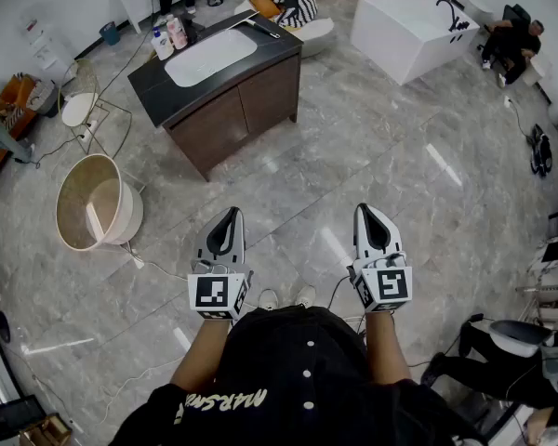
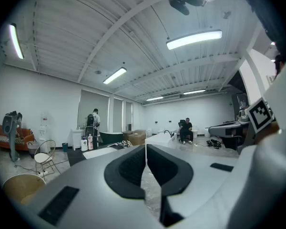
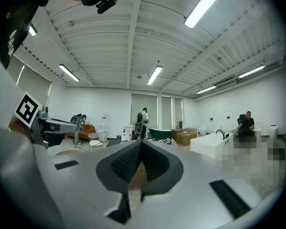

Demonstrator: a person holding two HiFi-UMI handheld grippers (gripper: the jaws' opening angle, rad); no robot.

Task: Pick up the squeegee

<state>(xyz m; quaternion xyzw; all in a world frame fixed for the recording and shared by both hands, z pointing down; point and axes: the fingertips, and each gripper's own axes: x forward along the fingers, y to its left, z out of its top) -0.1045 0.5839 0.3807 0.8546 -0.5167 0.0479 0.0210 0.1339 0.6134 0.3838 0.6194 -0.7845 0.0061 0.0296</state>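
Left tongs (image 1: 231, 216) and right tongs (image 1: 365, 210) both pressed together, nothing in them. Well ahead and leftward stands the counter (image 1: 167, 96). The dark bar at its far right corner looks like the squeegee (image 1: 263, 28), lying along that short edge. Left tongs nearer.

Left gripper (image 1: 228, 223) and right gripper (image 1: 371, 216) closed (level).
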